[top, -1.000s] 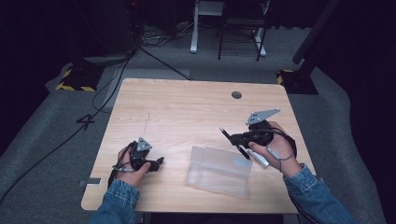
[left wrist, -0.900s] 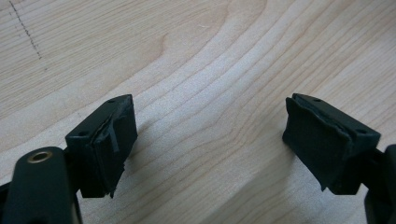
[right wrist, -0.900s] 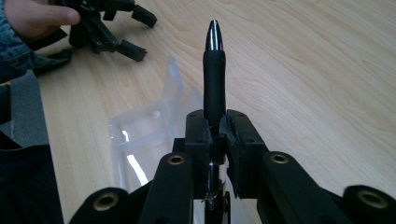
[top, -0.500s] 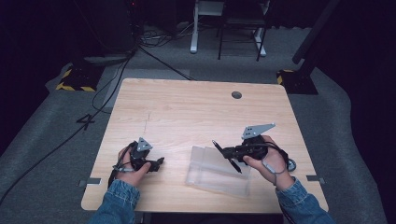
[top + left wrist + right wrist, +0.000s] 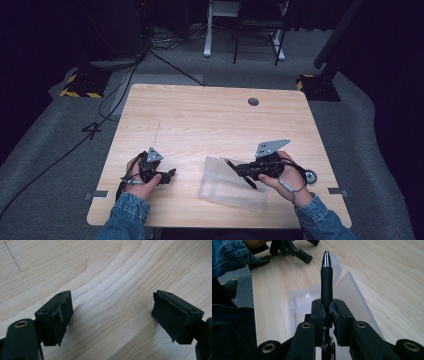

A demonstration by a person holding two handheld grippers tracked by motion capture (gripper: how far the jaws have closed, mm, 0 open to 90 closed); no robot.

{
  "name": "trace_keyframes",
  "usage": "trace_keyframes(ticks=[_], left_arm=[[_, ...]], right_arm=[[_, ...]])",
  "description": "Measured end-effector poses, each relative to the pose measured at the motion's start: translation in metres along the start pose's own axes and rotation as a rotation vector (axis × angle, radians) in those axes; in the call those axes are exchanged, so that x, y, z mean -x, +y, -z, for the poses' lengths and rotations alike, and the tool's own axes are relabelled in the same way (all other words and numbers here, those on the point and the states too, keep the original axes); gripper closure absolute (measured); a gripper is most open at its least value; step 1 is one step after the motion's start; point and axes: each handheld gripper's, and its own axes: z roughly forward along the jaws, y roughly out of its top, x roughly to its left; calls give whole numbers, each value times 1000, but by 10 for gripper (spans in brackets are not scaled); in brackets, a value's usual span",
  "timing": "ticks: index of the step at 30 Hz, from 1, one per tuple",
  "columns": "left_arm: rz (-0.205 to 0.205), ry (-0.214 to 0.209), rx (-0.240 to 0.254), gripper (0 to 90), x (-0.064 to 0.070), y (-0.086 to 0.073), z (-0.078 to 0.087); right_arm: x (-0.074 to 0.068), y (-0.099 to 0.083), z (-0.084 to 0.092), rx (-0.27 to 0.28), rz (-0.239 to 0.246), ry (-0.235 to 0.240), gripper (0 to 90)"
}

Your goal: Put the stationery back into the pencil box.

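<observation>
Clear plastic open case (image 5: 232, 185): placing step. Right gripper (image 5: 327, 312) clenched a black metal-tipped pen (image 5: 326, 277) above it. Left gripper (image 5: 112, 315), released, rested idle; lowering into the tray seemed next.

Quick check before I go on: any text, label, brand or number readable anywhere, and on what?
None readable.
Pen in the right gripper: plain black barrel, no print visible.
Clear plastic case: no label visible.
Table: bare wood, faint pencil marks, no words.
Floor: yellow-black hazard stripes, a pattern, not text.

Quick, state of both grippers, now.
Left gripper: open, nothing between the jaws, resting on the table.
Right gripper: shut on a black pen, over the clear plastic case.
</observation>
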Motion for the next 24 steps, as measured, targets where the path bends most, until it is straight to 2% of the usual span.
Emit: trace_keyframes(ticks=[16, 24], left_arm=[[3, 0, -2, 171, 0, 0, 0], [0, 0, -1, 169, 0, 0, 0]], right_arm=[[-8, -8, -15, -106, 77, 17, 797], [-9, -9, -17, -143, 80, 26, 797]])
